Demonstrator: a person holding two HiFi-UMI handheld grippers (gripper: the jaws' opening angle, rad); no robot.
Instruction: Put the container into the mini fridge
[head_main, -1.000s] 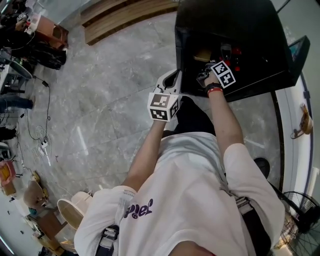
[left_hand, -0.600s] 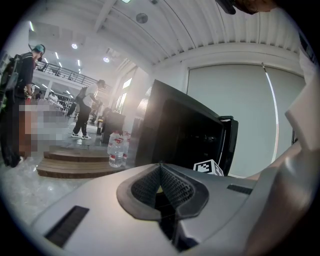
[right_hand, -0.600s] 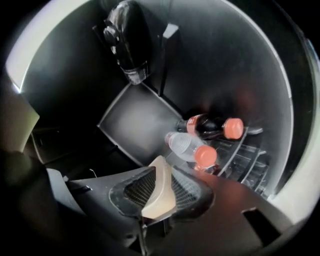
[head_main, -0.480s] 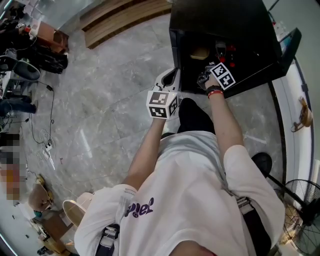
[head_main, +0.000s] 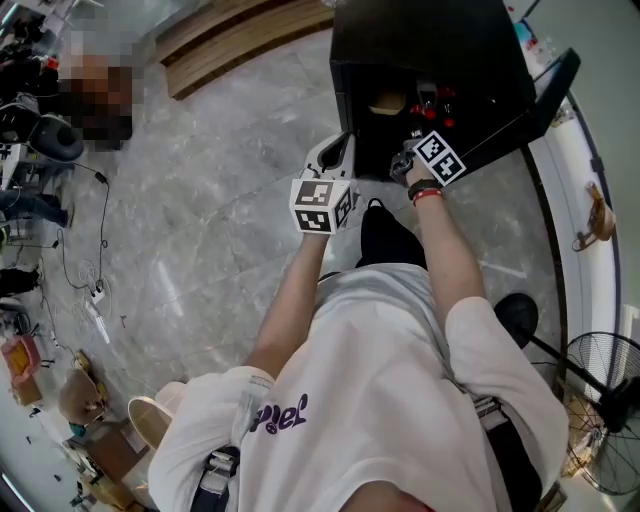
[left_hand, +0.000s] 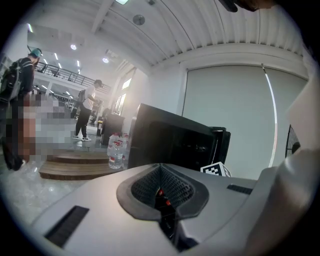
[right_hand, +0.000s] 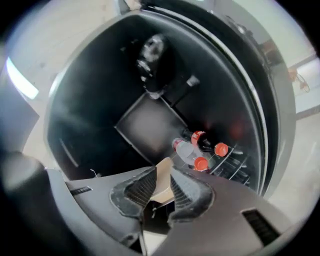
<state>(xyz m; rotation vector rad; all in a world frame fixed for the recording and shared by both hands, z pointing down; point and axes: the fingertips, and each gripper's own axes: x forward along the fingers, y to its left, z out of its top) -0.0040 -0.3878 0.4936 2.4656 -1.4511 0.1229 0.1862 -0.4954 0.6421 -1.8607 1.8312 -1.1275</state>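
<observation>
Inside the open mini fridge (head_main: 430, 40): tan container (right_hand: 163, 186), its thin wall pinched between the right gripper (right_hand: 162, 175) jaws.
Judged light, paper-like and easily crushed; grip the rim wall gently, keep it level and clear of the red-capped bottles (right_hand: 200, 150). Left gripper (left_hand: 161, 192) is outside the fridge, jaws together, empty.

The mini fridge (right_hand: 90, 100) is open, and its dark inside is bare at the left and back. On the right side, red-capped bottles (right_hand: 200, 162) on a wire rack (right_hand: 235, 162) block the way, just beside the right tool (right_hand: 162, 171) closed on the tan container (right_hand: 163, 186). The open door (head_main: 548, 85) bounds the approach on the right, while the grey floor (head_main: 220, 200) lies open to the left, where the left tool (head_main: 335, 165) hangs outside the fridge, jaws together.
</observation>
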